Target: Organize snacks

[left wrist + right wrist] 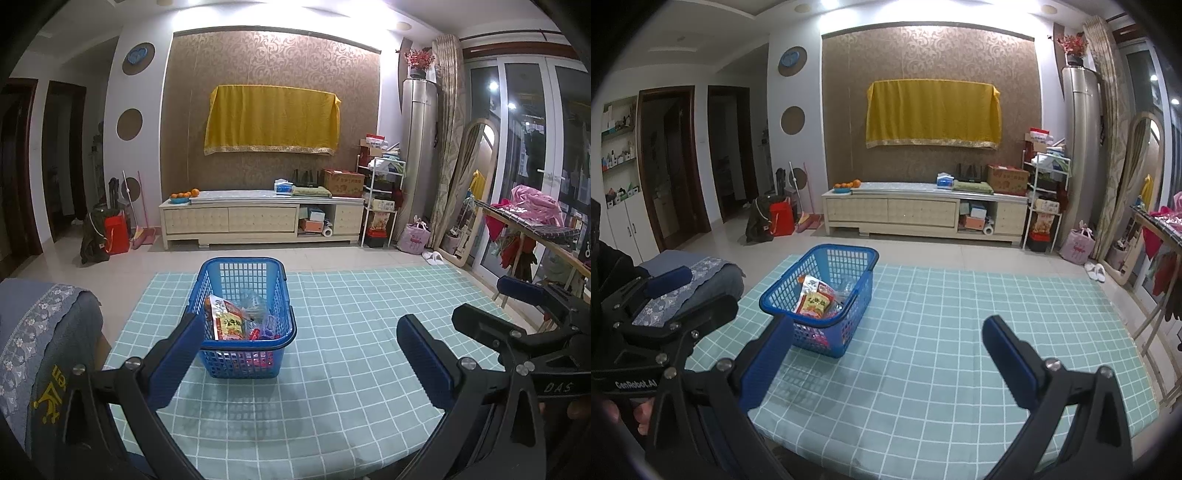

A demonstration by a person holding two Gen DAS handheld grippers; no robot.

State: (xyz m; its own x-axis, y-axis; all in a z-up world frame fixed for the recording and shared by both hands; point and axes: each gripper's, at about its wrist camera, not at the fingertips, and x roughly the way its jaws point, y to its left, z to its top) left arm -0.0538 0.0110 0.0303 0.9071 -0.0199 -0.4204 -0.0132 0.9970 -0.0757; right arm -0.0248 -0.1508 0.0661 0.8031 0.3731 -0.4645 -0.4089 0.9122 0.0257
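Bring one gripper over the basket [242,317] from above, and lower it onto a single packet without snagging the mesh wall. Both the left gripper [299,354] and the right gripper [886,354] have jaws spread wide, holding nothing. The basket is blue plastic lattice, standing on the checked cloth [362,332], left of centre. It holds a red-and-yellow packet [227,319] (plus clear wrappers, contents probably sweets, too blurred to confirm).

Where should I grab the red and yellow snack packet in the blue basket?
Take the red and yellow snack packet by its raised upper edge, coming down from above through the blue basket's open top. It leans tilted on the other wrappers, so that edge is exposed, and the mesh walls block a side approach. The left hand-held gripper is open and probably nearest.
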